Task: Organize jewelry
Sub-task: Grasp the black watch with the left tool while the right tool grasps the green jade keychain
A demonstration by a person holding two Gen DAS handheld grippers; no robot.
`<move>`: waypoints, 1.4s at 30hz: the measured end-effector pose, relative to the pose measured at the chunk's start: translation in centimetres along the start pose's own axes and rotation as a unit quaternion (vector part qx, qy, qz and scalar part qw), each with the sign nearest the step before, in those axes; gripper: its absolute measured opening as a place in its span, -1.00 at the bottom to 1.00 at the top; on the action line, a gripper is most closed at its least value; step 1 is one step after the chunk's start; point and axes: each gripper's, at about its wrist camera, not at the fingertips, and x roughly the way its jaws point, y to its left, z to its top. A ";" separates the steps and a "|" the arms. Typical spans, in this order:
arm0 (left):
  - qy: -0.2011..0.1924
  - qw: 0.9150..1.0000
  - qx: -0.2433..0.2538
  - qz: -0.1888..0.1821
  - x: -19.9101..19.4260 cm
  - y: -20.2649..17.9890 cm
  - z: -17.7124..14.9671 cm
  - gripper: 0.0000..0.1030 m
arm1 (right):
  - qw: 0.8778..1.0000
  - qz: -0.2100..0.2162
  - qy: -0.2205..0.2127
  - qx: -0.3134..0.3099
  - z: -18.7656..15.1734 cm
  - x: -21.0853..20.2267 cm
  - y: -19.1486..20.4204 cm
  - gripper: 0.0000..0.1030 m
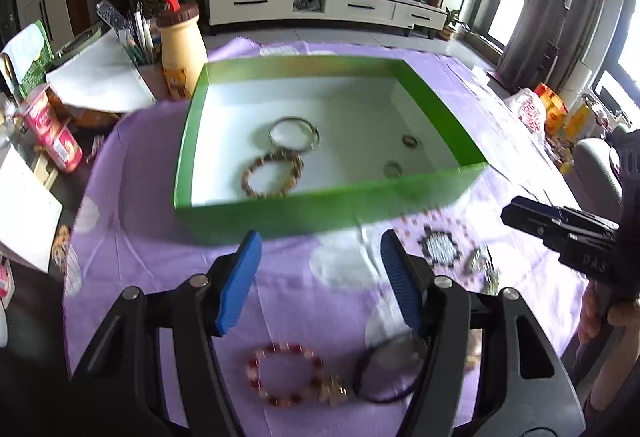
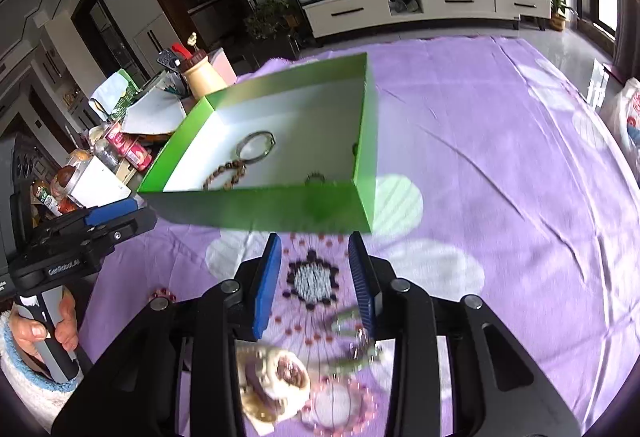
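A green box (image 1: 304, 215) with a white floor stands on the purple cloth; it also shows in the right wrist view (image 2: 264, 207). In it lie a silver bangle (image 1: 294, 133), a brown bead bracelet (image 1: 274, 173) and two small rings (image 1: 410, 141). My left gripper (image 1: 318, 281) is open and empty just short of the box. Below it lie a red bead bracelet (image 1: 286, 375) and a dark hoop (image 1: 390, 369). My right gripper (image 2: 316, 281) is open and empty. A green-silver piece (image 2: 354, 341) lies by its right finger, a thick cream-and-purple bangle (image 2: 272, 381) under it.
Clutter stands left of the cloth: a cream bottle (image 1: 182, 49), a pen holder (image 1: 140, 41), papers (image 1: 100, 77) and red packets (image 1: 52, 133). A pink bead ring (image 2: 340, 403) lies near the right gripper. Bags (image 1: 536, 109) sit at the right.
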 end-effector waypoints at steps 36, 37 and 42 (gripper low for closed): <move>0.097 0.983 0.152 -0.025 5.6 -5.2 -6.3 -0.72 | 0.996 -0.074 0.039 -0.033 -4.5 4.0 -0.4 -0.80; 0.094 0.984 0.150 -0.025 5.5 -5.2 -6.4 -0.73 | 0.996 -0.072 0.035 -0.031 -4.5 4.0 -0.4 -0.86; 0.079 0.989 0.120 -0.039 5.0 -4.6 -6.2 -0.87 | 0.998 -0.056 0.017 -0.019 -4.4 3.1 -0.4 -0.94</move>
